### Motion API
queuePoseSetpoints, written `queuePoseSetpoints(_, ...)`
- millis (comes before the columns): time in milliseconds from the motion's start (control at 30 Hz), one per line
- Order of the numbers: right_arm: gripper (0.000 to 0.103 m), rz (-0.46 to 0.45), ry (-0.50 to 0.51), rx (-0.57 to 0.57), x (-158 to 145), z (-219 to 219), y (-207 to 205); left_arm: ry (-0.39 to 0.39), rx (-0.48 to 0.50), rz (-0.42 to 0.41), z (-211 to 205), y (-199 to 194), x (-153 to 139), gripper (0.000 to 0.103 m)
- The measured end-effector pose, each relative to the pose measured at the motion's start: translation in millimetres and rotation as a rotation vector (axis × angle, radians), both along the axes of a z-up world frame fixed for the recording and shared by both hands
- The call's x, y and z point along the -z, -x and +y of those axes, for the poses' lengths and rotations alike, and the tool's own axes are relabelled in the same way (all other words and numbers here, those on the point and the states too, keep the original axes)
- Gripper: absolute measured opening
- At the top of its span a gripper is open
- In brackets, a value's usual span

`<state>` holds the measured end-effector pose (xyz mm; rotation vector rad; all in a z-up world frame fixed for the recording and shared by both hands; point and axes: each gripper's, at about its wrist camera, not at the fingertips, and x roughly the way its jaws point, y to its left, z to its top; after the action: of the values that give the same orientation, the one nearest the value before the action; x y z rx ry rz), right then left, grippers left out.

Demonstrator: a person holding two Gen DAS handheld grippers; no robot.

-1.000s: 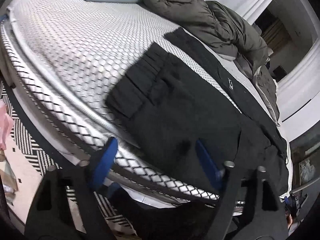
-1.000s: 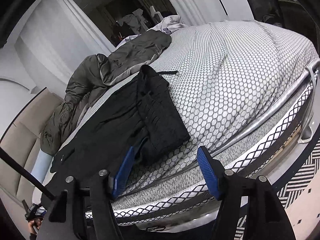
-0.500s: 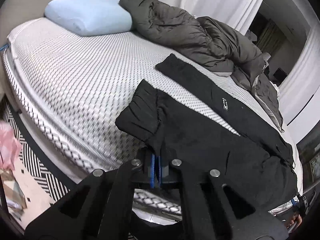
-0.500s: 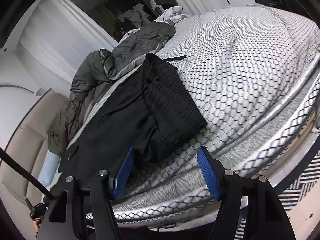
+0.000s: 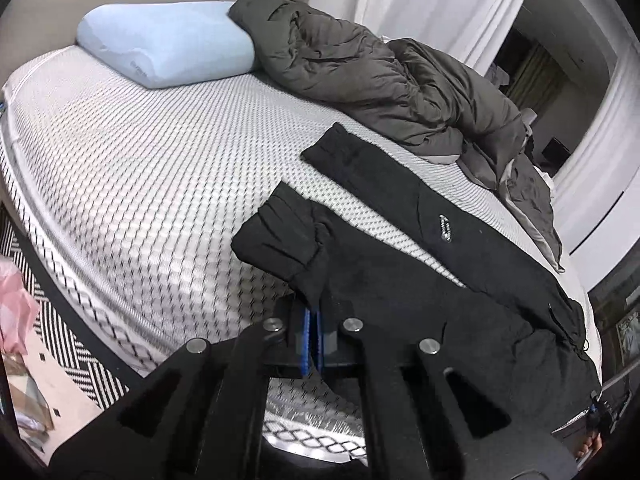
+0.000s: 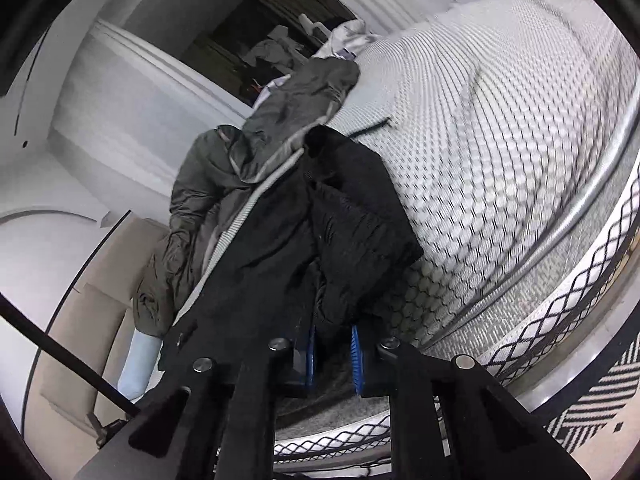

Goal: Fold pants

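Left wrist: tool (image 5: pixel 313 334) pinches pants (image 5: pixel 400 280) hem.

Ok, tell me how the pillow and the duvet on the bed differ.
The pillow is pale blue; the duvet is dark olive-grey. The pillow keeps a smooth, rounded block shape; the duvet is crumpled into folds. The pillow sits compact at the head of the bed; the duvet sprawls from beside it down the far side, behind the black pants. Both rest on the patterned mattress.
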<state>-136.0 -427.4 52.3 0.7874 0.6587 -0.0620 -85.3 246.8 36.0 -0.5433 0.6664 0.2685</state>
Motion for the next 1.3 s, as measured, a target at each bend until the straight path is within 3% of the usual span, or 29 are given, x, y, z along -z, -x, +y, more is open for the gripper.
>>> queuePoseSetpoints(167, 0.013, -0.06, 0.071, -0.018, -46.3, 5.9, -23.9, -0.032, 0.031, -0.037, 4.4, -38.7, -43.4, 0.0)
queuePoseSetpoints(300, 0.012, -0.075, 0.151, -0.009, -86.4, 7.9, -69.0, -0.068, 0.049, -0.06, 4.6, -95.2, -85.2, 0.0)
queuePoseSetpoints(467, 0.012, -0.053, 0.264, 0.001, -119.8, 4.8, -171.6, -0.11, 0.025, 0.0, 10.4, -208.6, -107.5, 0.0)
queuePoseSetpoints(533, 0.013, -0.039, 0.253, -0.013, -120.5, -3.5, -218.5, -0.131, 0.021, 0.042, 13.5, -252.2, -102.7, 0.0)
queuePoseSetpoints(600, 0.015, 0.034, 0.216, -0.035, -109.8, -18.3, -277.8, -0.13, 0.016, 0.109, 17.9, -301.1, -87.9, 0.003)
queuePoseSetpoints(667, 0.027, 0.118, 0.188, -0.05, -89.3, -31.2, -333.8, -0.118, 0.012, 0.151, 25.7, -338.1, -68.8, 0.014)
queuePoseSetpoints(700, 0.039, 0.151, 0.185, -0.044, -79.7, -35.8, -352.8, -0.126, -0.007, 0.183, 30.8, -350.7, -56.0, 0.038)
queuePoseSetpoints(733, 0.049, 0.188, 0.21, -0.016, -69.8, -39.2, -368.3, -0.142, -0.052, 0.195, 37.4, -360.1, -48.8, 0.072)
queuePoseSetpoints(767, 0.05, 0.224, 0.255, 0.023, -62.8, -40.3, -379.0, -0.16, -0.1, 0.182, 43.8, -360.5, -42.1, 0.086)
queuePoseSetpoints(800, 0.05, 0.239, 0.298, 0.051, -59.0, -39.8, -384.3, -0.168, -0.126, 0.177, 47.9, -359.4, -39.8, 0.092)
queuePoseSetpoints(967, 0.072, 0.186, 0.337, 0.065, -58.7, -29.0, -353.7, -0.086, -0.089, 0.142, 57.1, -326.4, -29.6, 0.092)
queuePoseSetpoints(1033, 0.084, 0.145, 0.342, 0.076, -61.2, -21.0, -330.8, -0.027, -0.074, 0.126, 50.7, -309.4, -18.1, 0.086)
queuePoseSetpoints(1100, 0.087, 0.109, 0.339, 0.09, -62.7, -9.8, -312.7, 0.037, -0.015, 0.126, 38.2, -297.4, -0.7, 0.079)
queuePoseSetpoints(1167, 0.087, 0.132, 0.356, 0.045, -63.5, 8.6, -299.3, 0.011, 0.021, 0.173, 21.7, -307.8, 16.5, 0.071)
queuePoseSetpoints(1200, 0.087, 0.123, 0.361, 0.044, -65.1, 14.3, -294.3, 0.004, 0.03, 0.209, 17.6, -316.4, 26.5, 0.049)
queuePoseSetpoints(1233, 0.087, 0.106, 0.362, 0.048, -66.0, 20.5, -286.4, 0.012, 0.035, 0.231, 15.9, -320.6, 35.8, 0.014)
queuePoseSetpoints(1267, 0.087, 0.097, 0.36, 0.031, -65.1, 30.4, -283.6, 0.031, 0.041, 0.241, 15.8, -326.0, 44.9, 0.001)
queuePoseSetpoints(1300, 0.087, 0.095, 0.357, 0.021, -64.3, 34.6, -278.9, 0.045, 0.042, 0.225, 16.6, -326.1, 48.9, 0.0)
